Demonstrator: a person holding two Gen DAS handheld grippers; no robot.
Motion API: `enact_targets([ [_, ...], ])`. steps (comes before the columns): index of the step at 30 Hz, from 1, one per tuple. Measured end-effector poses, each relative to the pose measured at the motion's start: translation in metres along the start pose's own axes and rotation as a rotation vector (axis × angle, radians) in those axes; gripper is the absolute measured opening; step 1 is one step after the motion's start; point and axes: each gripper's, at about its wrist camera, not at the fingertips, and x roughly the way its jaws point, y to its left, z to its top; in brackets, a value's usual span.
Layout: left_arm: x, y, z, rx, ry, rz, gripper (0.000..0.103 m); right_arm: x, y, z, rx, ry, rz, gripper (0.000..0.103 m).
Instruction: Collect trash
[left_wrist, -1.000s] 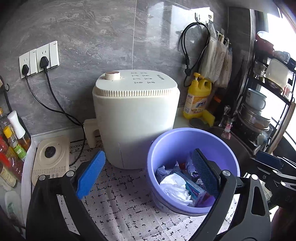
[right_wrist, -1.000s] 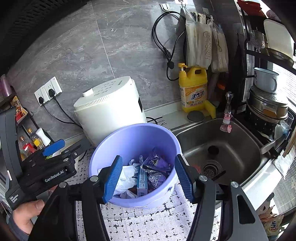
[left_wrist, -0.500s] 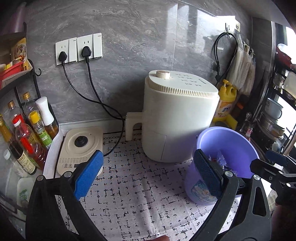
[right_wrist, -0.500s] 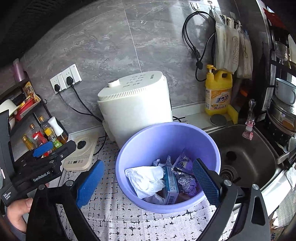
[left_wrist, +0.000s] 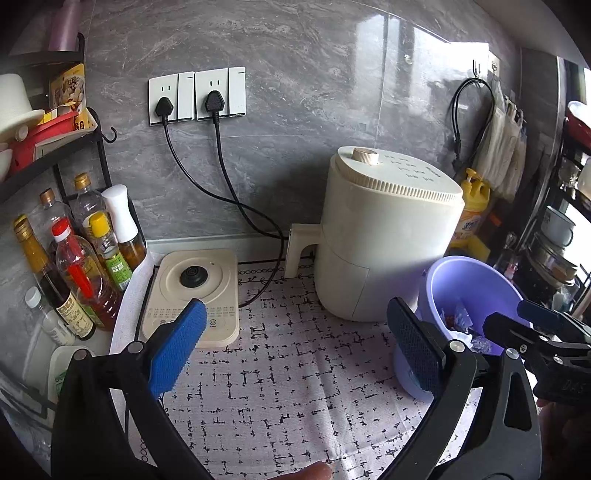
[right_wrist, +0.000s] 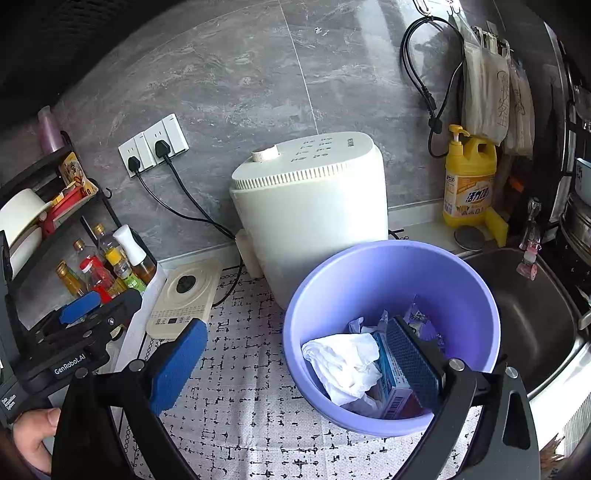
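Two blue pads of the left gripper (left_wrist: 295, 343) stand wide apart at the bottom of the left wrist view, with nothing between them but the patterned cloth (left_wrist: 280, 376). The purple bin (left_wrist: 476, 295) sits at the right edge of this frame, partly behind the right pad, just beside the white cooker (left_wrist: 388, 236); some trash shows inside. A kettle base (left_wrist: 195, 291) lies at lower left, and bottles (left_wrist: 77, 258) stand at the left edge. In the right wrist view, the right gripper (right_wrist: 299, 362) is also fully open and holds nothing; its right pad hangs over the inside of the bin (right_wrist: 391, 280), its left pad over the cloth (right_wrist: 236, 406). The bin fills the lower centre and holds a white tissue (right_wrist: 343, 362) and a small box (right_wrist: 395, 384). The sink (right_wrist: 535, 314) is at the right, a yellow soap bottle (right_wrist: 469, 181) at upper right, and the left gripper (right_wrist: 79, 306) at the left edge.
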Motion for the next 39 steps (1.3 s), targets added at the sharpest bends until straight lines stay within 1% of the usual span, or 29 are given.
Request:
enact_targets([
  [12,-0.008,0.012,-0.004,-0.014,-0.001,0.008,0.097,0.003,0.018,-0.003,-0.027,0.015,0.017,0.095],
  [18,-0.007,0.017,-0.008,-0.015,0.015,0.009,0.097,0.003,0.022,-0.007,-0.032,0.021,0.015,0.095],
  [24,-0.003,0.016,-0.012,-0.01,0.031,0.003,0.097,0.004,0.021,-0.014,-0.02,0.033,0.007,0.095],
  [33,-0.003,0.014,-0.011,-0.01,0.027,-0.006,0.097,0.001,0.018,-0.017,-0.009,0.027,-0.015,0.095],
  [39,-0.002,0.013,-0.012,-0.013,0.029,-0.006,0.097,0.001,0.019,-0.018,-0.015,0.027,-0.016,0.095],
])
